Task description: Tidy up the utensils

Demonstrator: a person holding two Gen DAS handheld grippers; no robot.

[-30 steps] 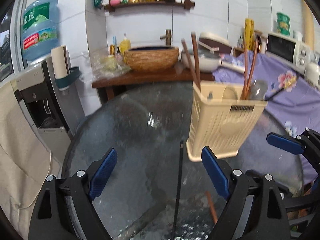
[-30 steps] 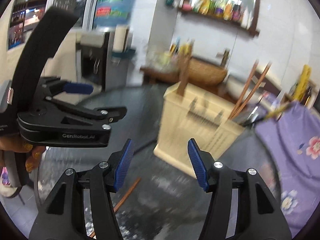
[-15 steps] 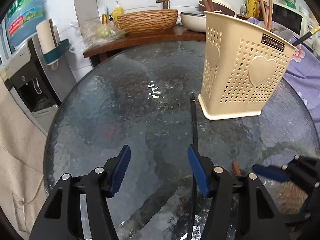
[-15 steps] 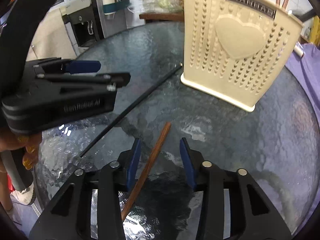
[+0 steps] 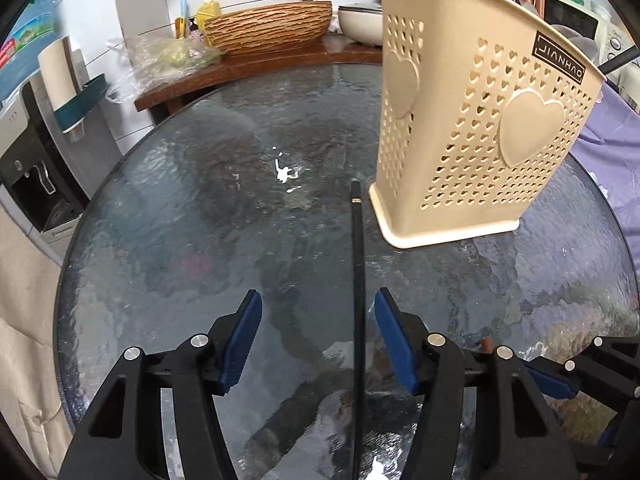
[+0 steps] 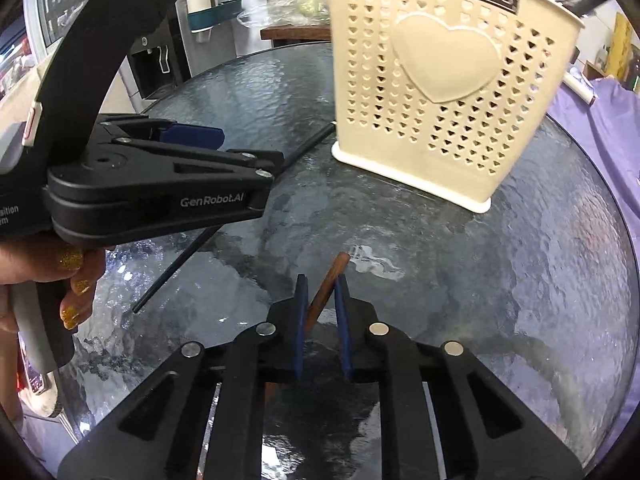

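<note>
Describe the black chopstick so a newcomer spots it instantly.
On the round glass table, look just left of the cream heart-patterned utensil basket. The black chopstick lies flat between the left gripper's open fingers. Unlike the brown chopstick, it is black and thinner.

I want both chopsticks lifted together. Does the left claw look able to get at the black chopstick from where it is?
Probably yes. The black chopstick lies flat on the glass table between the left claw's open pads, near the right one, not yet pinched. Nothing lies over it, and the basket stands beyond its far tip.

a home kitchen: basin sink (image 5: pixel 268 26), microwave (image 5: pixel 576 20), water dispenser (image 5: pixel 24 152), glass table (image 5: pixel 200 240)
</note>
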